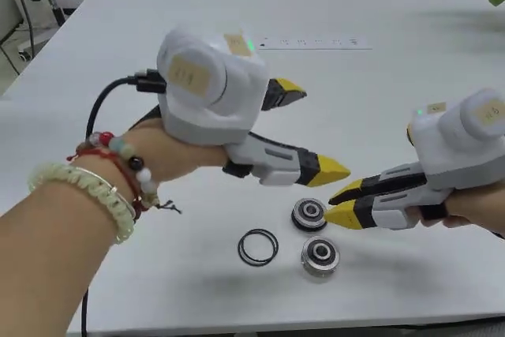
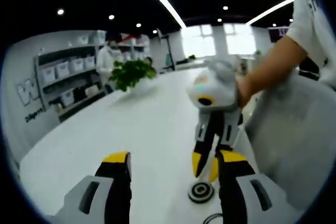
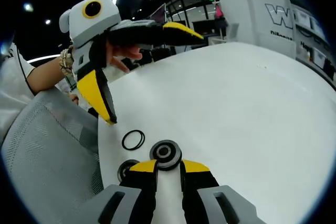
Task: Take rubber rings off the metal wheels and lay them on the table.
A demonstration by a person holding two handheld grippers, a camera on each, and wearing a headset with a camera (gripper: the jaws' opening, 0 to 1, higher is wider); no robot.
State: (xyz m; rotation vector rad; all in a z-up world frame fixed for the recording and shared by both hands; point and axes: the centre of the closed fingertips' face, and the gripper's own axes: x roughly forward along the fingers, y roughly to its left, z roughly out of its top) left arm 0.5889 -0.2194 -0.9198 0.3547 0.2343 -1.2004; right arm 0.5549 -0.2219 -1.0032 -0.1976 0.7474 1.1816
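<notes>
The left tongs [image 1: 310, 132], spread wide and empty, hovered above the table [image 1: 355, 100], so nothing steadied the wheels. Loose rubber rings [image 1: 241, 249] lay near the front edge, just beside the nearer wheel [image 1: 320, 256]. The right tongs [image 1: 341, 201], barely parted and pinching nothing, touched the farther wheel [image 1: 308, 215] at its rim. Prying there would likely have skidded that unheld wheel across the smooth white top, or flicked its ring over the edge. Beyond the table stood shelves of bins [image 2: 63, 72], a leafy plant [image 2: 131, 73] and strip lights overhead.
</notes>
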